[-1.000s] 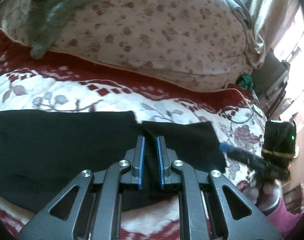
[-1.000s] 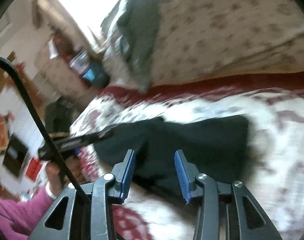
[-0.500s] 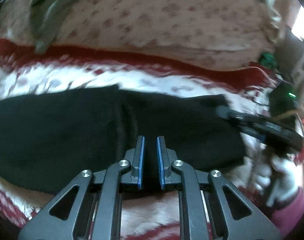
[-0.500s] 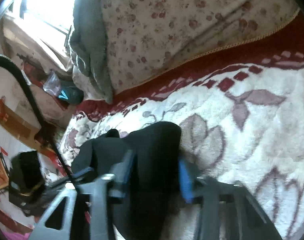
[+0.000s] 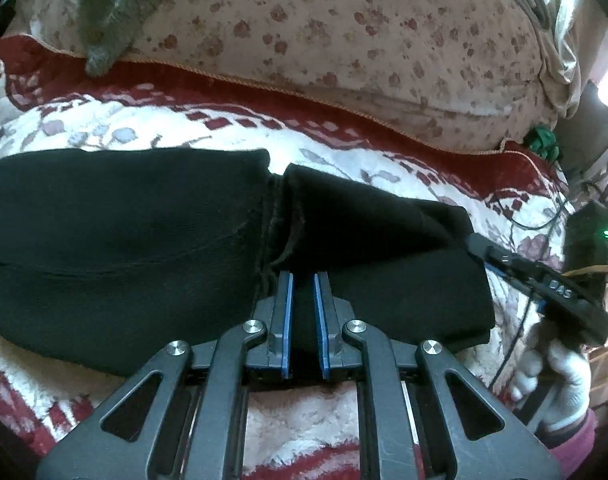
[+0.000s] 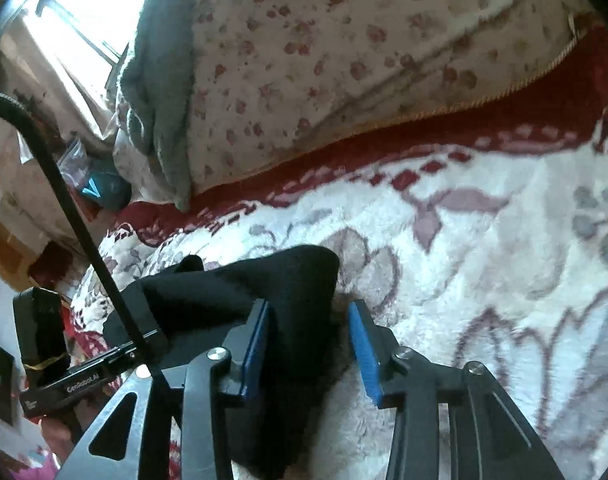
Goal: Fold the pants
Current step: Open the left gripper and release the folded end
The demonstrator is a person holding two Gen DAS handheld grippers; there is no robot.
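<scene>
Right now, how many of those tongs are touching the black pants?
2: left tongs pinch the pants at their near edge; right tongs straddle their right end, open.

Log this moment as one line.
left gripper: shut on black pants | right gripper: open at pants edge | blanket: underneath

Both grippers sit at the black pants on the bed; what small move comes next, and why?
Probably close the right gripper: its jaws stand apart around the pants' end, while the left gripper already pinches the near edge, so both could then lift the fold.
</scene>
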